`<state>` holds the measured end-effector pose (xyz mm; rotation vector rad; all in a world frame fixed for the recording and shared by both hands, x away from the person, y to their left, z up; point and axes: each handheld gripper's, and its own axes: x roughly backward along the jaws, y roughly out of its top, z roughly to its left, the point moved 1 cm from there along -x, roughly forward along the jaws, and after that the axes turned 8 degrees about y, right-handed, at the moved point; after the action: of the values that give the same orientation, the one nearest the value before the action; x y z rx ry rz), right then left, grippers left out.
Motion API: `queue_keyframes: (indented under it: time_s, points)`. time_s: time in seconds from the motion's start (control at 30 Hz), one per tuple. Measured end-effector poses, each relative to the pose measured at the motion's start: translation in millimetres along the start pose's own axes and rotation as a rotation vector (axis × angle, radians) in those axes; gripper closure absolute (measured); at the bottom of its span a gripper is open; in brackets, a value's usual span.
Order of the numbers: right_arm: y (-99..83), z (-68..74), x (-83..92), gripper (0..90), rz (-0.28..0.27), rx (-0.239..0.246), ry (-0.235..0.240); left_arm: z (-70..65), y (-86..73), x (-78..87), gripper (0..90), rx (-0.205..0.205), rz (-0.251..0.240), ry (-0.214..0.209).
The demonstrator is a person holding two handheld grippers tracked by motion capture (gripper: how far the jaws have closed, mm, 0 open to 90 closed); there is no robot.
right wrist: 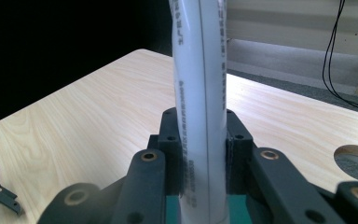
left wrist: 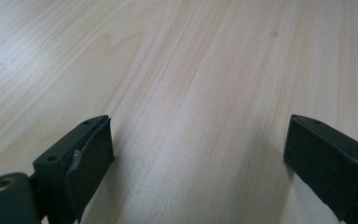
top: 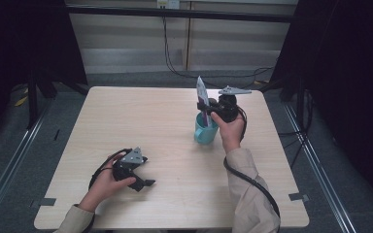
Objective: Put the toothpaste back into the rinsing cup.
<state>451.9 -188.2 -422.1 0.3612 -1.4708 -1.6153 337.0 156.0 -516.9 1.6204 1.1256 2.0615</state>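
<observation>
Right gripper (right wrist: 200,154): jaws pinched tight on a white tube (right wrist: 200,93), likely toothpaste, gripped low on the body so it stands upright, crimped end up. High view puts the tube (top: 201,94) directly over a teal mug (top: 205,130) mid-table, right of centre, lower end apparently inside the rim; judged a vertical hold for standing it in the mug. Left gripper (left wrist: 196,154): jaws spread wide, nothing between them, bare wood beneath. It rests (top: 135,171) near the front-left of the table (top: 126,116), well apart from the mug, seemingly parked.
</observation>
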Motion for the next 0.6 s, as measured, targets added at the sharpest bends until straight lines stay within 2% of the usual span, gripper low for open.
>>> queue_keyframes:
  time_s: [0.6]
  points:
    - [-12.5,-4.3,-1.8,73.3,0.015,-0.005,-0.032,0.2,0.0,-0.3,7.9,-0.004,-0.002,-0.002]
